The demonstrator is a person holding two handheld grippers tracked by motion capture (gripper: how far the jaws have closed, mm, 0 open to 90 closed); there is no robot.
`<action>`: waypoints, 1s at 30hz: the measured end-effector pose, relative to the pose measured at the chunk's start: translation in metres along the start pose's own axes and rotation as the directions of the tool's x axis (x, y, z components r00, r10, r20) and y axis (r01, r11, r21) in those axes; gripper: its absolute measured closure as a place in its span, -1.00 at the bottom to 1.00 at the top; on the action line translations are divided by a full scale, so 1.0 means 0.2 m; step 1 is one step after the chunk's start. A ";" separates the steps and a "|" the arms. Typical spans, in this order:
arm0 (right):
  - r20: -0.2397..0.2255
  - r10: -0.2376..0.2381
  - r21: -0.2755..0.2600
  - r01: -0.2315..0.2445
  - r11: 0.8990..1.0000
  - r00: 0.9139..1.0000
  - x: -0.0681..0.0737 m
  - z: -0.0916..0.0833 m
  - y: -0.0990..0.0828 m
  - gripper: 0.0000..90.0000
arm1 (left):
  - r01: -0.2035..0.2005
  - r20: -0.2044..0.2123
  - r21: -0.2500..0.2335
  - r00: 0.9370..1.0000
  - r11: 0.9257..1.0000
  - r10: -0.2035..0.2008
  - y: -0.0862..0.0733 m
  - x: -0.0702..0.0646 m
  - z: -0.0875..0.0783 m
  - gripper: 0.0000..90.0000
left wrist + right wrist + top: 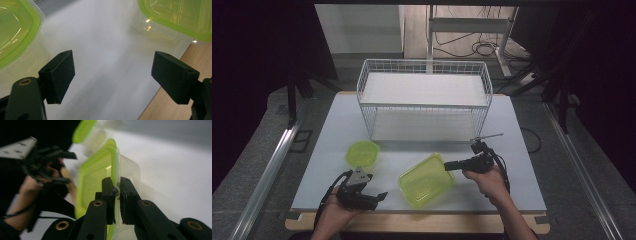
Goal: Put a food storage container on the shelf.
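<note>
Clamped on the rim of the large green-lidded container (98, 173) in the right gripper view: both black jaws of the right gripper (115, 190), pressed together on the lid's edge and the clear wall beneath it. Spread wide apart, gripping nothing, over bare white tabletop (107, 50): the jaws of the left gripper (112, 75).

Seen from above, at the right edge of the large container (426, 180): the right gripper (451, 165), held by a hand (488, 181) coming in from the near side. To the left of that container, close to the table's wooden front edge (422, 221): the left gripper (379, 196). Beyond and to the left of it, set apart: a small round green-lidded container (362, 153). Behind it, toward the far side of the tabletop: a white wire two-shelf rack (424, 95).
</note>
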State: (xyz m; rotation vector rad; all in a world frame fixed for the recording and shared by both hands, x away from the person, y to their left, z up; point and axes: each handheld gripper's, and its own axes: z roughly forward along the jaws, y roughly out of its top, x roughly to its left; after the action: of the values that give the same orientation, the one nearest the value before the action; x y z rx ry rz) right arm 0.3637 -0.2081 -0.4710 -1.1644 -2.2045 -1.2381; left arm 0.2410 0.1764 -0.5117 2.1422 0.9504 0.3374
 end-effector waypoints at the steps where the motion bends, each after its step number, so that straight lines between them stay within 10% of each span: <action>1: 0.031 -0.011 0.019 0.011 1.000 0.999 -0.01 0.00 0.00 0.81 | 0.001 0.002 0.002 1.000 1.000 -0.001 0.00 0.00 0.00 -0.59; 3: 0.096 -0.028 0.070 0.021 0.997 0.995 -0.03 0.01 -0.01 0.79 | -0.003 0.005 0.008 1.000 1.000 0.003 0.00 0.00 0.01 -0.59; 12: 0.120 -0.009 0.123 -0.006 0.992 0.993 -0.12 0.04 -0.03 0.55 | -0.009 0.013 0.020 1.000 1.000 0.009 0.00 -0.01 0.02 -0.59; 23: 0.016 0.071 0.218 -0.072 0.973 0.997 -0.14 0.08 0.02 0.80 | -0.017 0.015 0.029 1.000 0.999 0.016 0.00 -0.01 0.03 -0.59; 30: -0.007 0.079 0.187 -0.076 0.979 0.997 -0.13 0.04 0.01 0.82 | -0.016 0.011 0.027 1.000 1.000 0.016 0.00 -0.01 0.02 -0.59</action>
State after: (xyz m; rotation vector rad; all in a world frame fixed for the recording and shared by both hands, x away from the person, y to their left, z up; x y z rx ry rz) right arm 0.3807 -0.2138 -0.4914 -1.1505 -2.1880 -0.9820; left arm 0.2419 0.1732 -0.5154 2.1752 0.9374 0.3223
